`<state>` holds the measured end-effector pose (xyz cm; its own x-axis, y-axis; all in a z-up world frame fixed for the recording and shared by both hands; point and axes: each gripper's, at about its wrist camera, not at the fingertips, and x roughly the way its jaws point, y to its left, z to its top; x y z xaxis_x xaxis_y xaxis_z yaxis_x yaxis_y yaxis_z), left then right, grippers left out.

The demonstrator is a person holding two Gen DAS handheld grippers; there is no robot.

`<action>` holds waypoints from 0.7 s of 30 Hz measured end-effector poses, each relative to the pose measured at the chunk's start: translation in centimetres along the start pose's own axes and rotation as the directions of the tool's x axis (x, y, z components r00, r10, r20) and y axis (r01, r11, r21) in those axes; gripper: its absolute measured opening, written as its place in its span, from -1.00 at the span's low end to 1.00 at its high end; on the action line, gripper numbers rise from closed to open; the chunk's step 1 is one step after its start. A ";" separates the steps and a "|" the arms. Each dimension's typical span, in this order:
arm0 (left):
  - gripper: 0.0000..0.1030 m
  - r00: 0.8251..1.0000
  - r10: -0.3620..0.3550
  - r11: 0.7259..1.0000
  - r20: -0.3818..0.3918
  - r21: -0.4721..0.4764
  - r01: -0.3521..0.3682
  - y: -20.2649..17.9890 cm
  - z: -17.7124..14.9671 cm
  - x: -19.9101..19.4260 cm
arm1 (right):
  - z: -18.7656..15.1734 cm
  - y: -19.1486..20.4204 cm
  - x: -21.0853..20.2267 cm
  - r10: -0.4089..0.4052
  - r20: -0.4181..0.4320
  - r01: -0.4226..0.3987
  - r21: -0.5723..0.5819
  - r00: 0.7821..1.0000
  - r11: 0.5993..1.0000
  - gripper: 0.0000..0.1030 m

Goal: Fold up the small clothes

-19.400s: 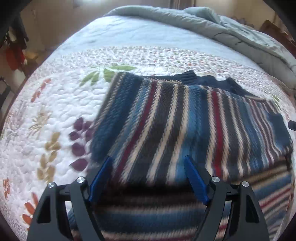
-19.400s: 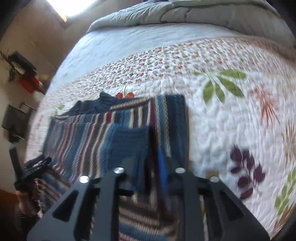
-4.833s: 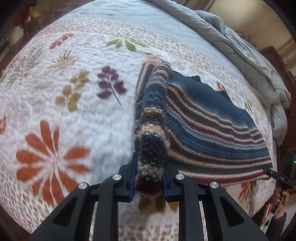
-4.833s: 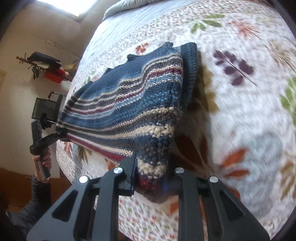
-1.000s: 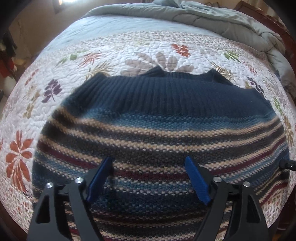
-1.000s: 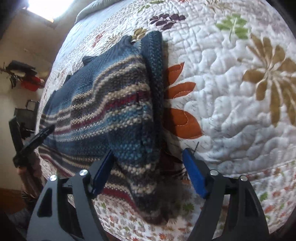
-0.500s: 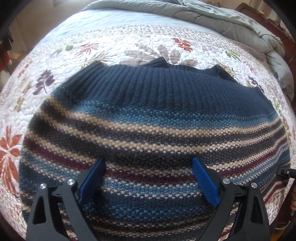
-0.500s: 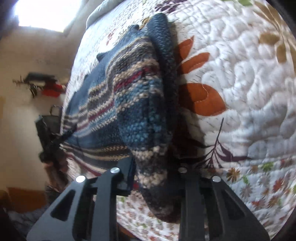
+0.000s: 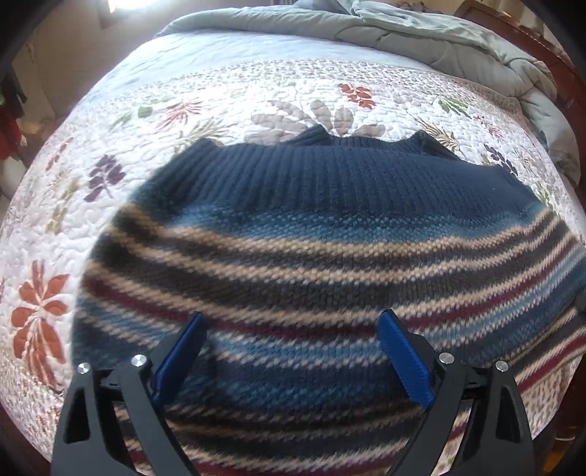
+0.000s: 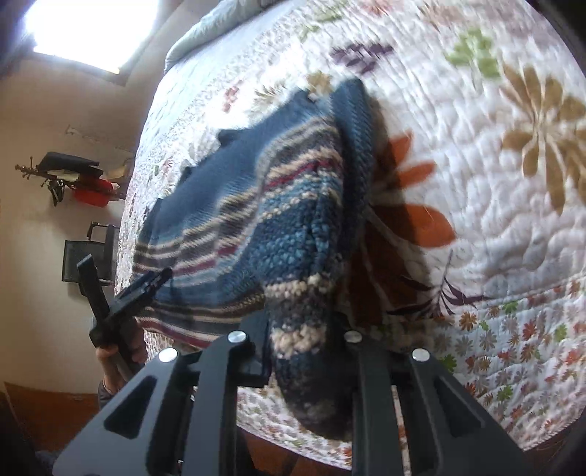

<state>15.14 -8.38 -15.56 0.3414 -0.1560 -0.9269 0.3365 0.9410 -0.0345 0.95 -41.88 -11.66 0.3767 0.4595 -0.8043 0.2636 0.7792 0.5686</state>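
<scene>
Floral quilt [image 9: 227, 99] covers the bed beneath us, and our striped sweater [image 9: 329, 234] lies folded across it.

With our right gripper [image 10: 304, 351] we pinch the sweater's near corner, the jaws having just been closing with the knit bunched between them and that end raised off the quilt. Our left gripper [image 9: 289, 351] hangs over the stripes with its blue pads [image 9: 403, 359] spread wide, clamping nothing. At the far edge we see a grey comforter [image 9: 421, 33] heaped up. From the right wrist view, a hand [image 10: 121, 351] grips the other tool's handle.
</scene>
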 end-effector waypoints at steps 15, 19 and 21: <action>0.79 0.993 -0.110 0.993 -0.045 -0.051 0.108 3.9 -1.5 0.6 | 2.0 12.4 -0.6 0.000 0.055 0.012 -0.224 0.998 0.974 -0.67; 0.80 0.992 -0.114 0.992 -0.048 -0.052 0.112 4.1 -1.6 0.9 | 1.9 15.3 0.1 0.003 0.053 0.012 -0.277 0.999 0.961 -0.66; 0.80 0.992 -0.113 0.992 -0.047 -0.053 0.111 4.1 -1.6 0.9 | 1.8 16.7 0.6 0.005 0.046 0.009 -0.306 0.999 0.952 -0.66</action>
<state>15.41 -4.21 -17.10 0.2594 -0.2474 -0.9336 0.3255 0.9325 -0.1566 7.14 -29.34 -2.32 0.4187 0.4432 -0.7926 -0.0174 0.8766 0.4809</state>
